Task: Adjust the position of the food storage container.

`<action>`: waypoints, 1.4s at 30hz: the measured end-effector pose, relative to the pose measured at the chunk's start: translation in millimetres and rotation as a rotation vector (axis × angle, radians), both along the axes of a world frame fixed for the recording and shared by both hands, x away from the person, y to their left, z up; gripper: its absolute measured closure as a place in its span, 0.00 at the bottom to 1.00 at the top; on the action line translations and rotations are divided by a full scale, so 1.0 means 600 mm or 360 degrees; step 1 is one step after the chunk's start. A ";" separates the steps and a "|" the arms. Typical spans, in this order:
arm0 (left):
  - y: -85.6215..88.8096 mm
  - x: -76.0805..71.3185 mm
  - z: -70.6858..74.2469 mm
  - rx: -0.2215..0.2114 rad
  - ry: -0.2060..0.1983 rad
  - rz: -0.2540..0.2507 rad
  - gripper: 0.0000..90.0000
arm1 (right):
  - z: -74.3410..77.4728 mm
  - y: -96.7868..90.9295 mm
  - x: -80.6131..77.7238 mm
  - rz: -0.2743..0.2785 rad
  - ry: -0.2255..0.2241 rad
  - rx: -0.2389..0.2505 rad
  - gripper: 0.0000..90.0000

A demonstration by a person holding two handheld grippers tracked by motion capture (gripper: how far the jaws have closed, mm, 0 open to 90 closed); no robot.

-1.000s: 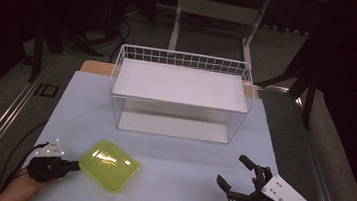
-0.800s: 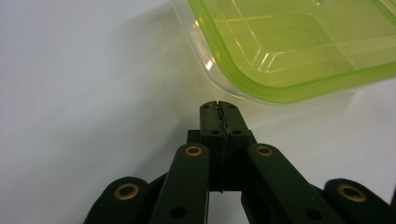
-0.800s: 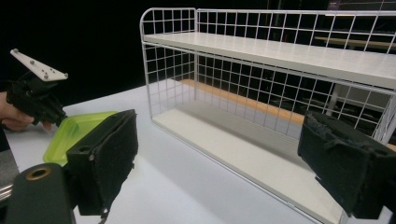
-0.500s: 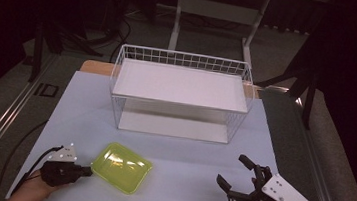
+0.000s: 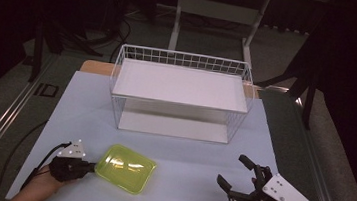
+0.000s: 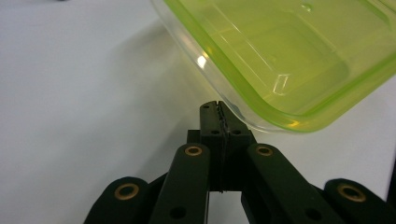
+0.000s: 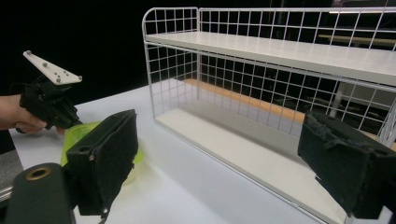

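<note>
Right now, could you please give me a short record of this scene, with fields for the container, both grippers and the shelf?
container: yellow-green plastic container, on the table at front left
left gripper: left gripper shut on the container's rim
right gripper: right gripper open, nothing between its jaws, front right
shelf: white wire shelf, two tiers, nothing on either

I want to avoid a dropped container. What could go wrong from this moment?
1. The left gripper pinches only the thin rim of the yellow-green container, so it may slip or tilt out.
2. The wire shelf rack stands just beyond; the container could catch on its wires.
</note>
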State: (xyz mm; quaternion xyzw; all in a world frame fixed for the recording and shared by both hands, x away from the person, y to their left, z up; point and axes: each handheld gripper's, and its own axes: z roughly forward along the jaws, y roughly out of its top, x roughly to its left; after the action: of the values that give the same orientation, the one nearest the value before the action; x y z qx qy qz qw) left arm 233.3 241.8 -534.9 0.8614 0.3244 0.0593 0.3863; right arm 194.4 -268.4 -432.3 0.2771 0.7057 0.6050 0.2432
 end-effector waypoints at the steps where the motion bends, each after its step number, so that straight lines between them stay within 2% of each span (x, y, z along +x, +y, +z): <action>1: -0.005 -0.001 0.001 -0.0013 0.0002 -0.0008 1.00 | 0.000 0.000 0.000 0.0002 0.0004 -0.0001 0.14; 4: -0.015 -0.002 0.002 -0.0032 0.0011 -0.0025 1.00 | -0.001 0.001 0.000 0.0004 0.0001 -0.0007 0.14; 5: -0.024 -0.002 0.003 -0.0053 0.0031 -0.0053 1.00 | -0.001 0.001 0.001 0.0007 0.0004 -0.0006 0.14; 6: -0.030 -0.003 0.003 -0.0045 0.0034 -0.0055 1.00 | -0.001 0.001 0.001 0.0006 0.0003 -0.0007 0.14; 9: -0.041 -0.004 0.004 0.0047 0.0032 -0.0069 1.00 | 0.000 0.000 -0.001 0.0005 0.0005 -0.0005 0.14; 12: -0.038 -0.005 0.007 0.0036 0.0031 -0.0059 1.00 | 0.000 -0.001 -0.001 0.0006 0.0001 -0.0005 0.14; 16: -0.022 -0.015 0.016 -0.0011 0.0041 -0.0036 1.00 | 0.000 -0.001 -0.001 0.0009 0.0004 -0.0004 0.14; 20: -0.027 -0.018 0.014 -0.0021 0.0055 -0.0051 1.00 | 0.000 0.002 -0.001 0.0013 0.0001 -0.0011 0.14; 27: -0.055 -0.006 0.008 -0.0051 0.0074 -0.0086 1.00 | 0.000 0.002 -0.002 0.0011 0.0001 -0.0013 0.14; 32: -0.076 0.003 0.012 -0.0076 0.0070 -0.0121 1.00 | 0.000 -0.001 -0.002 0.0009 -0.0002 -0.0010 0.14; 42: -0.123 0.020 0.004 -0.0062 0.0099 -0.0198 1.00 | 0.000 -0.004 -0.003 0.0011 -0.0008 -0.0008 0.14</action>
State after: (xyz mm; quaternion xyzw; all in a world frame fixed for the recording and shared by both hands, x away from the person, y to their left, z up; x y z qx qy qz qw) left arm 245.3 167.7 -532.2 0.8737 0.2831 0.0022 0.3957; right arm 192.7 -270.5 -432.2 0.2725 0.7076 0.6047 0.2436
